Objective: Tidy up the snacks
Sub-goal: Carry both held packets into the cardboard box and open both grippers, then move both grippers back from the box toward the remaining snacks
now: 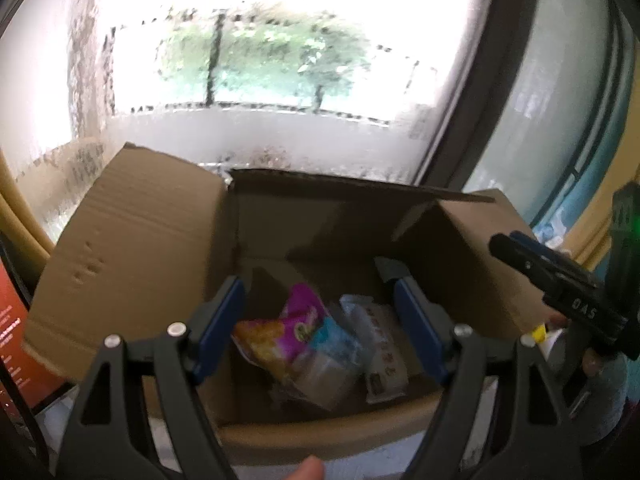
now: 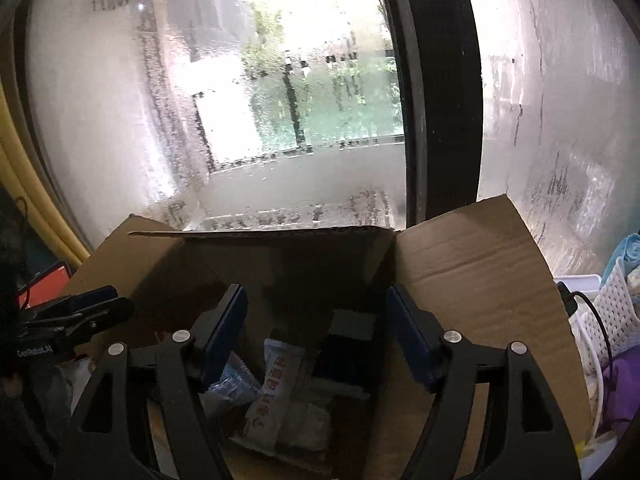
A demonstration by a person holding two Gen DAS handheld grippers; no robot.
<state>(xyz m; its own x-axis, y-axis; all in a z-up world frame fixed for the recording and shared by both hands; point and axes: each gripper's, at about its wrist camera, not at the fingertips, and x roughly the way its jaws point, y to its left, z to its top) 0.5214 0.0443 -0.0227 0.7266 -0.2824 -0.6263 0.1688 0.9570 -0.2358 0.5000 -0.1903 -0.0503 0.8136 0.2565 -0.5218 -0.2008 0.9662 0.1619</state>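
An open cardboard box (image 1: 132, 240) stands in front of a window with its flaps spread. On its floor lie a purple-and-orange snack packet (image 1: 288, 328), a light blue packet (image 1: 336, 340) and a white bar with red lettering (image 1: 384, 352). My left gripper (image 1: 320, 320) hovers over the box mouth, open, nothing between its blue pads. My right gripper (image 2: 316, 336) is also open above the box, over the white bar (image 2: 276, 392), a blue packet (image 2: 236, 388) and a dark blue carton (image 2: 348, 348). Each gripper shows at the edge of the other's view: right gripper (image 1: 508, 246), left gripper (image 2: 116, 300).
Wet, frosted window glass (image 2: 280, 100) with a dark frame post (image 2: 440, 100) rises right behind the box. A white perforated basket (image 2: 612, 312) with a cable sits to the right of the box. A red box (image 1: 16, 340) stands to its left. A person's fingertip (image 1: 308, 470) shows at the bottom.
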